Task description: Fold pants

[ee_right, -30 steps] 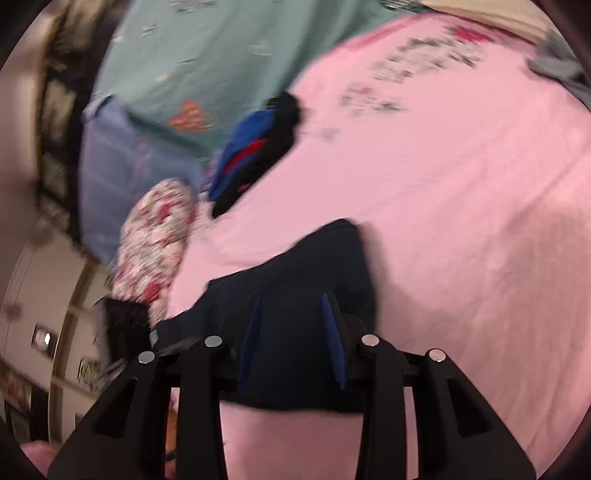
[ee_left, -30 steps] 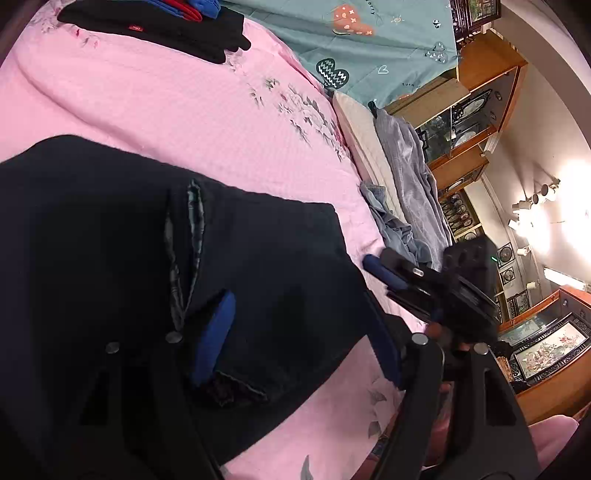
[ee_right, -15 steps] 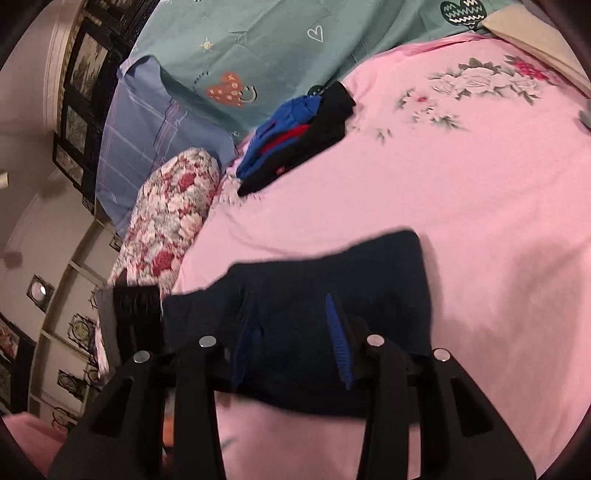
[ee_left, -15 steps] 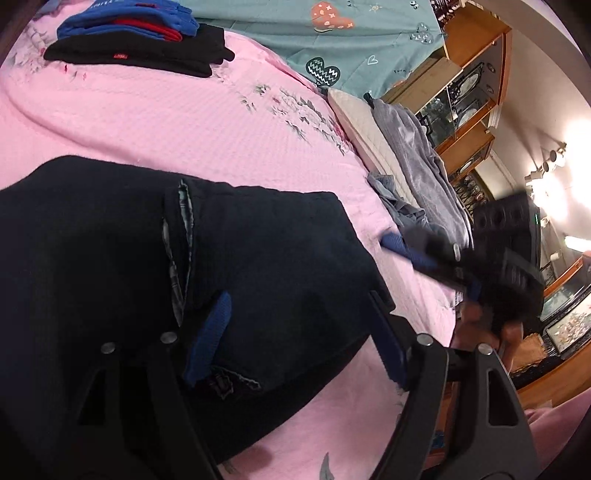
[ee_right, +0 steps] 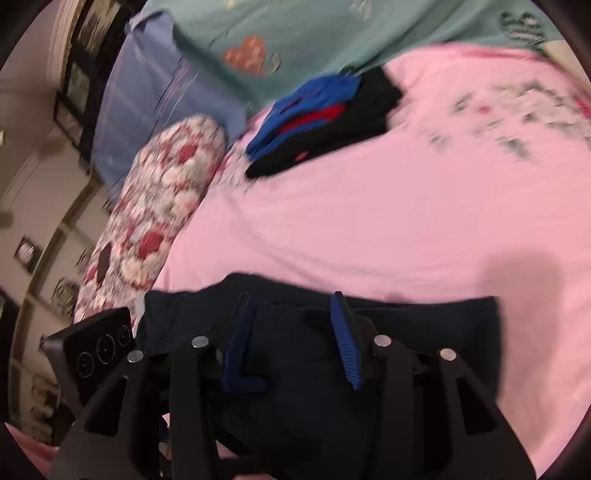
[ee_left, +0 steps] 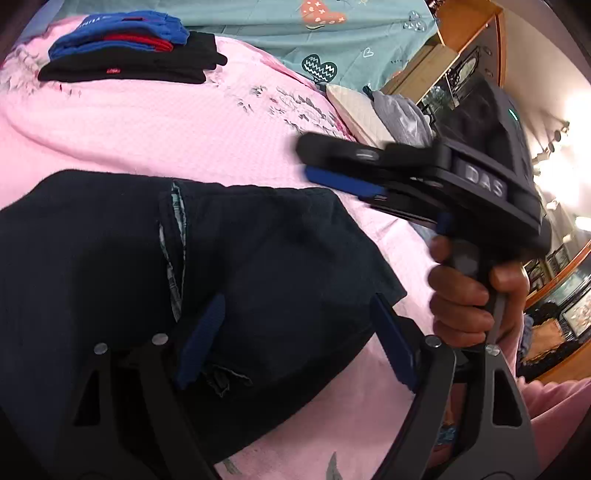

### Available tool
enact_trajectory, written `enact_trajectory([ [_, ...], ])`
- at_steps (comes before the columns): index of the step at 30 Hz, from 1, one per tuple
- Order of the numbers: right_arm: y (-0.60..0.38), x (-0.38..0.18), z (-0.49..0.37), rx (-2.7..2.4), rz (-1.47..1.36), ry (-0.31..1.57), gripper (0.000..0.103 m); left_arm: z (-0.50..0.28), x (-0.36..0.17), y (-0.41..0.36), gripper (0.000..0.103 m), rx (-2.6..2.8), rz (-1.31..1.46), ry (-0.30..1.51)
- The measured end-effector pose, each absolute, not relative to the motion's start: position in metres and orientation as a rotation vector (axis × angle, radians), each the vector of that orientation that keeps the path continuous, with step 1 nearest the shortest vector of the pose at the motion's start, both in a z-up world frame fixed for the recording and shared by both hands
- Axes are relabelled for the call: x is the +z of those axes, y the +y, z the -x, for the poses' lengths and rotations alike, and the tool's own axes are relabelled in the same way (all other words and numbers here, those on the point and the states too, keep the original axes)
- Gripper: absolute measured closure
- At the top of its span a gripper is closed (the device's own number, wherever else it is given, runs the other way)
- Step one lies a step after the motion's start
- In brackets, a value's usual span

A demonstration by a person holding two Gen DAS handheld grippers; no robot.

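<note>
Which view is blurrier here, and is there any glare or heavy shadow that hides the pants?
Right wrist view: clear motion smear on the floral pillow and stack of folded clothes, with a broad shadow on the pink bedspread beside the dark pants. Left wrist view: mostly sharp, only the right gripper smeared, lamp glare blown out at the right edge; pants fabric detail lost in darkness.

A big pink bedspread with printed flowers (ee_left: 207, 125) covered the bed. Far off on it lay a stack of folded black, red and blue clothes (ee_left: 129, 55). A teal sheet with hearts (ee_left: 295, 33) lay behind. A red flowery bolster pillow (ee_right: 155, 206) sat left.
</note>
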State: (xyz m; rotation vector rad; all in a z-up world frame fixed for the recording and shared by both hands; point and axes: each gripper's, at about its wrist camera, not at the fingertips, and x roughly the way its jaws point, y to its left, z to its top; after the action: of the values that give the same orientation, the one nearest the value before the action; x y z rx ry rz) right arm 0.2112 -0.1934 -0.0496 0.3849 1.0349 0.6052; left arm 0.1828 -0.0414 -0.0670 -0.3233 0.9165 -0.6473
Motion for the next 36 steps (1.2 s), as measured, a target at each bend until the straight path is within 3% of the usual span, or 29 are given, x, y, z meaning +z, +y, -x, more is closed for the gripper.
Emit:
enact_trajectory([
  [1,-0.185,-0.066,-0.223,0.587,-0.355,1.117,0.057,-0.183,-0.067,-0.042,0.021,-0.645,0.316,0.916],
  [4,-0.188,-0.068,-0.231,0.586,-0.398,1.136,0.060,-0.182,-0.068,-0.042,0.021,-0.638,0.315,0.921],
  [11,-0.213,-0.024,-0.167,0.624,-0.389,0.988,0.058,-0.180,-0.068,-0.039,0.021,-0.650,0.329,0.915],
  [13,-0.224,-0.032,-0.147,0.582,-0.383,0.988,0.056,-0.179,-0.068,-0.038,0.020,-0.651,0.330,0.915],
  [15,-0.237,-0.052,-0.132,0.510,-0.379,1.015,0.047,-0.178,-0.069,-0.038,0.020,-0.654,0.333,0.916],
  [28,-0.278,-0.070,-0.105,0.564,-0.645,0.913,0.045,-0.177,-0.066,-0.031,0.018,-0.662,0.377,0.903],
  [36,-0.255,-0.057,-0.098,0.488,-0.450,0.898,0.044,-0.143,-0.036,0.041,0.004,-0.464,0.416,0.768],
])
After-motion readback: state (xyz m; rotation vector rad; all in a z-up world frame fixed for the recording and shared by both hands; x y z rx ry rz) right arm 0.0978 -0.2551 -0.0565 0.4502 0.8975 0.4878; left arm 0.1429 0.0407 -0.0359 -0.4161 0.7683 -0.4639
